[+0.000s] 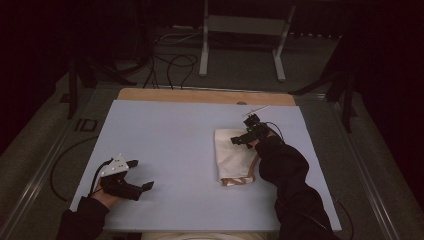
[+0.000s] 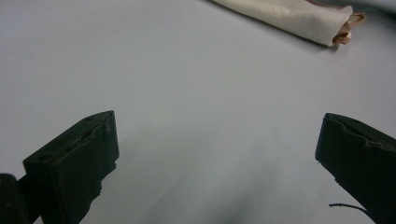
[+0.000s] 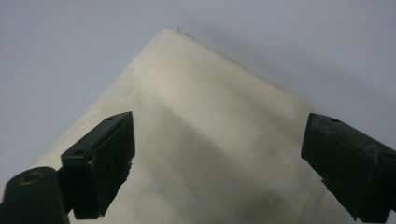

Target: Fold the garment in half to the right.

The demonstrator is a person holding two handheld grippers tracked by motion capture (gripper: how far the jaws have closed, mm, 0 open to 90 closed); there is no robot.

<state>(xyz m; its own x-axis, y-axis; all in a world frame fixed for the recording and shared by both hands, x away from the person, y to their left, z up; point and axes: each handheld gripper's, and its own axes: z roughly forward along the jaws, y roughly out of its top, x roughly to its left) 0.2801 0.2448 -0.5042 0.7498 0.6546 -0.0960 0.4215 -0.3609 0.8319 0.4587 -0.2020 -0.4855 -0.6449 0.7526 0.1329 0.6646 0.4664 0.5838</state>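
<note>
Room: dim, with grey floor, cables and a metal stand beyond the table's far edge.

Surface: pale blue matte table sheet.

Item: folded cream cloth bag with tan handles, lying flat right of centre. Judged light, limp, non-slip; best pinched at a folded edge or corner.

My right gripper: over the bag's far end, jaws wide, holding nothing.

My left gripper: near-left corner, jaws wide, empty.

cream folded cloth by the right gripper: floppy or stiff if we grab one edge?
Probably floppy: the folded cloth lies flat in soft layers and would likely unfold and drape. Likely light, thin fabric. A push would probably bunch it on the table rather than slide it.
</note>
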